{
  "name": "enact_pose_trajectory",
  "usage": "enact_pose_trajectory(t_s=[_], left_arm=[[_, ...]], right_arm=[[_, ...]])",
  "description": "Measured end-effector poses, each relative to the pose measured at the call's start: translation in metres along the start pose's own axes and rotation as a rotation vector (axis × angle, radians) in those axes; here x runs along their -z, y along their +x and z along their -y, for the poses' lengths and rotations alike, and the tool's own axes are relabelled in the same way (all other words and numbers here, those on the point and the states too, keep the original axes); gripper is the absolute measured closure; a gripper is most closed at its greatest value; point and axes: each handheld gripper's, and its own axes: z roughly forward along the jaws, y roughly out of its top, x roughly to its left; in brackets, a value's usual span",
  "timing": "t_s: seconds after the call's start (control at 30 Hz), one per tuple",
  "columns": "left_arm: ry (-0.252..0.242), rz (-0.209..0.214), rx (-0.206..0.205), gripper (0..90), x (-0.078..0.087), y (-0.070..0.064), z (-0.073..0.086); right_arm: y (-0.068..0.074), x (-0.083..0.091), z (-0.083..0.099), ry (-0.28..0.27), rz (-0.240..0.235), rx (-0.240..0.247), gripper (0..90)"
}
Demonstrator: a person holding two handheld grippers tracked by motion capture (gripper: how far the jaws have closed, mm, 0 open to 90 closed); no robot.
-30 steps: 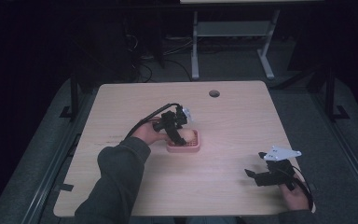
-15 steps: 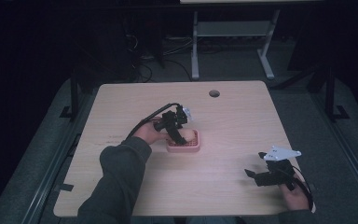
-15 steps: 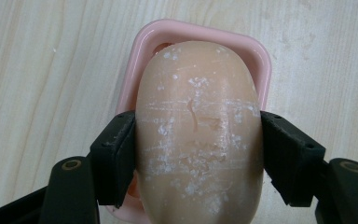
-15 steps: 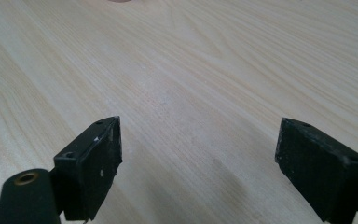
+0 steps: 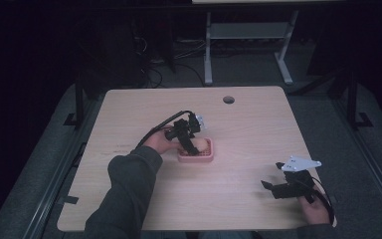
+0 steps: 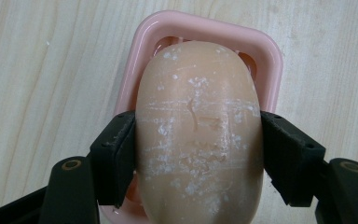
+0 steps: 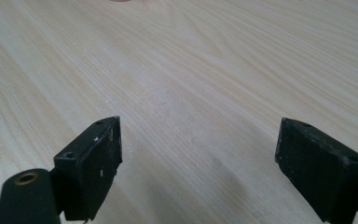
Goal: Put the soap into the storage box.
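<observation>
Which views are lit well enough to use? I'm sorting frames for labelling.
High view: dim, dark surroundings, the table alone lit, the left gripper small. Left gripper view: bright and sharp on the soap and pink dish. Right gripper view: evenly lit wood grain, jaws slightly soft.

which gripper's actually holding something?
The left gripper: its jaws clamp the soap bar over the pink dish. The right gripper is open, nothing between its jaws.

No readable text, label, brand, number or sign appears on anything in these views.
</observation>
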Motion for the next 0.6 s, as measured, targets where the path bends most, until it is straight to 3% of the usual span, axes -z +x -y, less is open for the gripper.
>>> enact_pose_trajectory(t_s=[0.6], left_arm=[[0.006,0.003,0.003,32.2,-0.0044,0.0011,-0.0008]], right_arm=[[-0.0001,-0.0003,0.0002,0.001,-0.002,0.000,14.1]])
